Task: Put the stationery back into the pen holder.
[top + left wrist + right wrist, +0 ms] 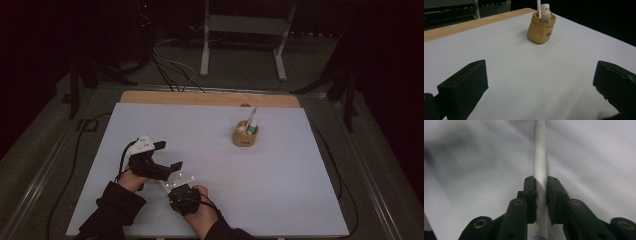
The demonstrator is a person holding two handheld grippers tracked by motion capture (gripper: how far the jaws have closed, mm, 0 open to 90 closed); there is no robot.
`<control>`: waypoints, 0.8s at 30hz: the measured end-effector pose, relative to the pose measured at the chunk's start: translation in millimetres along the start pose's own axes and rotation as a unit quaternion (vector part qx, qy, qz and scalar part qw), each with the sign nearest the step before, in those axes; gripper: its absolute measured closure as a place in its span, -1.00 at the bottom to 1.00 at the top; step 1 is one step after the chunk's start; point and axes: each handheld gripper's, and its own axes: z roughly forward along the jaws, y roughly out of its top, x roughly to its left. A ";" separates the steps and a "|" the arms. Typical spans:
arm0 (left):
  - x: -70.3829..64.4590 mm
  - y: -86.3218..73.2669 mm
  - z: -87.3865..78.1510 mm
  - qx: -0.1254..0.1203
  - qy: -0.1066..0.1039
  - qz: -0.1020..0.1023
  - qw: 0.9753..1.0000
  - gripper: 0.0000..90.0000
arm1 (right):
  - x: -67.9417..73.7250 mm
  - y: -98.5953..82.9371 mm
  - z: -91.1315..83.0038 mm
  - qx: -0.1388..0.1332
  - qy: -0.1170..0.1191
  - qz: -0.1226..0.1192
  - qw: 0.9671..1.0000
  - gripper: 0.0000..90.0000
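Right gripper (541,185) is clamped on a slim white pen (540,157), jaws pinched tight on either side of the barrel, which runs straight up out of the grip over the white tabletop (599,157). From the high view, that right gripper (176,184) sits low at the near edge of the table (280,200), the person's hand wrapped around it, and the pen itself is too small to make out there. Just beside it, the left gripper (169,156) hovers with its jaws spread wide, nothing between them. The left gripper view confirms it: two black jaws far apart, bare white surface in the gap. Beyond them stands a tan pen holder (540,28), well apart from both grippers, toward the far side of the table. It carries a white stick and a small round-headed figure poking out of the top. In the high view the pen holder (245,136) stands upright right of centre.
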 end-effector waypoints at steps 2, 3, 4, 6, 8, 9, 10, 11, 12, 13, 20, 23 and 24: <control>0.1 0.8 -0.8 -0.003 0.000 -0.001 1.000 -0.99 | -5.7 1.7 -5.0 -0.006 0.000 0.007 1.000 0.74; 0.0 1.1 -1.0 -0.003 0.000 -0.001 1.000 -0.99 | -9.5 2.8 -8.5 -0.013 0.000 0.011 1.000 0.74; -0.1 1.5 -1.4 -0.003 0.000 0.000 1.000 -0.99 | -11.7 3.6 -10.6 -0.015 0.001 0.016 1.000 0.74; -1.0 2.3 -2.2 -0.004 0.000 0.000 1.000 -0.99 | -18.4 4.5 -15.3 -0.019 -0.004 0.020 1.000 0.74; -1.8 3.1 -2.3 -0.003 0.000 0.001 1.000 -0.99 | -25.3 4.4 -18.6 -0.020 -0.007 0.025 0.999 0.74; -2.3 3.4 -2.3 -0.003 0.000 0.001 1.000 -0.99 | -28.5 3.9 -20.1 -0.021 -0.010 0.028 0.999 0.74; -2.8 3.7 -2.4 -0.004 -0.001 0.001 1.000 -0.99 | -31.6 3.2 -21.8 -0.021 -0.012 0.028 0.999 0.74; -3.1 3.9 -2.3 -0.004 -0.001 0.002 1.000 -0.99 | -35.9 2.0 -23.9 -0.022 -0.015 0.031 0.999 0.74; -3.1 3.9 -2.3 -0.004 -0.001 0.002 1.000 -0.99 | -35.9 2.0 -23.9 -0.022 -0.015 0.031 0.999 0.74; -3.6 4.1 -2.3 -0.005 -0.002 0.003 1.000 -0.99 | -38.1 1.5 -24.9 -0.022 -0.015 0.035 0.999 0.74; -7.2 5.0 -0.3 -0.002 -0.006 0.006 1.000 -0.99 | -54.9 -3.6 -35.1 -0.025 -0.025 0.043 0.998 0.74; -8.1 5.1 0.3 -0.002 -0.007 0.006 1.000 -0.99 | -63.8 -6.4 -43.4 -0.026 -0.026 0.050 0.998 0.74; -8.4 5.2 0.4 -0.002 -0.008 0.006 1.000 -0.99 | -65.7 -7.1 -45.3 -0.027 -0.027 0.051 0.998 0.74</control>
